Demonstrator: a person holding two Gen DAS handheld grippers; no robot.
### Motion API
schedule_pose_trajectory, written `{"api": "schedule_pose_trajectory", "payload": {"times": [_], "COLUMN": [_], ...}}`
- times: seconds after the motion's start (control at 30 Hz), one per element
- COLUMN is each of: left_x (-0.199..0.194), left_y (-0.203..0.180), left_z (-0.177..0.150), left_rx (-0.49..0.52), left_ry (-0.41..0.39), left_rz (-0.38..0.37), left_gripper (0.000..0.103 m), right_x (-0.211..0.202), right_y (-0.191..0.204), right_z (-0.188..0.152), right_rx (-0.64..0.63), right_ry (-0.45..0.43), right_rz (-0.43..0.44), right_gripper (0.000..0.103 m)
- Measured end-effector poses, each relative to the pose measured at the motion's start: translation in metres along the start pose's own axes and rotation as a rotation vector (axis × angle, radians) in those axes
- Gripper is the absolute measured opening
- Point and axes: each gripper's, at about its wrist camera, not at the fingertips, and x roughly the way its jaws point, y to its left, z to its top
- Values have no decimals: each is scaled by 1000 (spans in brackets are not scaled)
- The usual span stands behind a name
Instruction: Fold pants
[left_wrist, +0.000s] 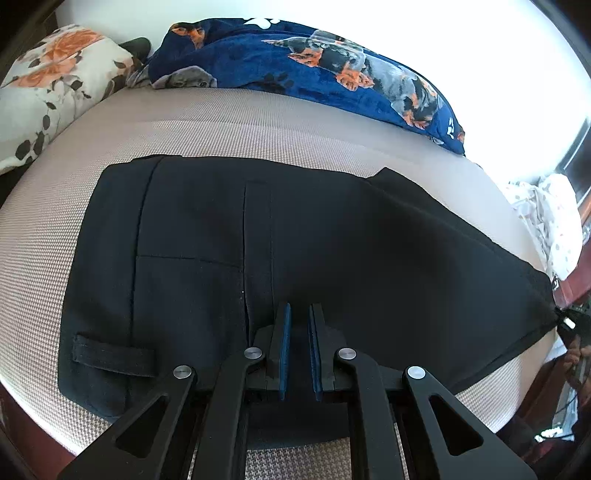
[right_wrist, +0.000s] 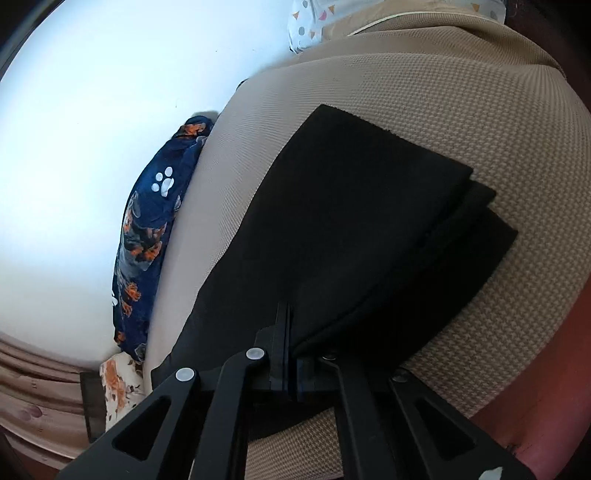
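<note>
right hand-held gripper (right_wrist: 291, 332) clenched on smooth black pants (right_wrist: 351, 221) over woven beige cover (right_wrist: 461, 103).

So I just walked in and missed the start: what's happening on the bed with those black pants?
A person with a handheld gripper in each hand is folding black pants on a beige bed cover. The left gripper sits at the waistband end, fingers nearly together with a narrow gap, and no cloth visibly between them. The right gripper is shut on the pants' edge at the leg end, where layers already lie stacked. A blue dog-print blanket lies behind.
</note>
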Motion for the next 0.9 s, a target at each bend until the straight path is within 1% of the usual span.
{"api": "schedule_pose_trajectory", "payload": {"times": [0.1, 0.17, 0.23, 0.3, 0.33, 0.4, 0.47, 0.53, 0.6, 0.63, 0.67, 0.7, 0.73, 0.77, 0.8, 0.87, 0.9], "left_x": [1, 1, 1, 2, 2, 2, 2, 1, 0, -1, -3, -5, -6, -7, -7, -9, -10], "left_y": [-2, -3, -4, -4, -4, -5, -4, -4, -6, -8, -12, -14, -17, -19, -21, -21, -20], "left_z": [0, -1, 1, 1, 1, 1, 2, 3, 3, 2, 0, -1, -3, -6, -8, -11, -11], "left_rx": [-11, -12, -10, 1, 7, 20, 17, 20, 41, 51, 74, 92, 112, 135, 153, 158, 153], "left_ry": [2, 4, 8, 12, 13, 16, 24, 30, 32, 30, 25, 19, 12, 8, 3, -3, -4], "left_rz": [-4, -4, -5, -9, -9, -7, -8, -9, -2, -1, 2, 13, 28, 44, 55, 52, 47], "left_gripper": [12, 12, 12, 12, 12, 12, 12, 12, 13, 14, 17, 22, 26, 36, 42, 43, 43], "right_x": [-14, -21, -24, -21, -14, -14, -14, -19, -22, -21, -20, -16, -11, 0, 9, 28, 34], "right_y": [14, 17, 14, -4, -16, -32, -37, -37, -36, -35, -29, -20, -12, -1, 5, 20, 31], "right_z": [0, 0, 0, 2, 3, 5, 8, 10, 9, 5, 1, -6, -11, -19, -26, -43, -52], "right_rx": [-40, -49, -79, -44, 2, 73, 107, 119, 132, 139, 131, 97, 67, 29, 12, -2, -34], "right_ry": [-28, -22, -5, 7, 28, 23, 42, 33, 41, 57, 66, 86, 110, 155, 187, 229, 242], "right_rz": [12, 21, -27, -51, -26, 52, 74, 67, 86, 129, 162, 202, 212, 206, 206, 247, 249], "right_gripper": [1, 1, 1, 1, 1, 0, 2, 9, 20, 35, 43, 45, 48, 49, 49, 49, 48]}}
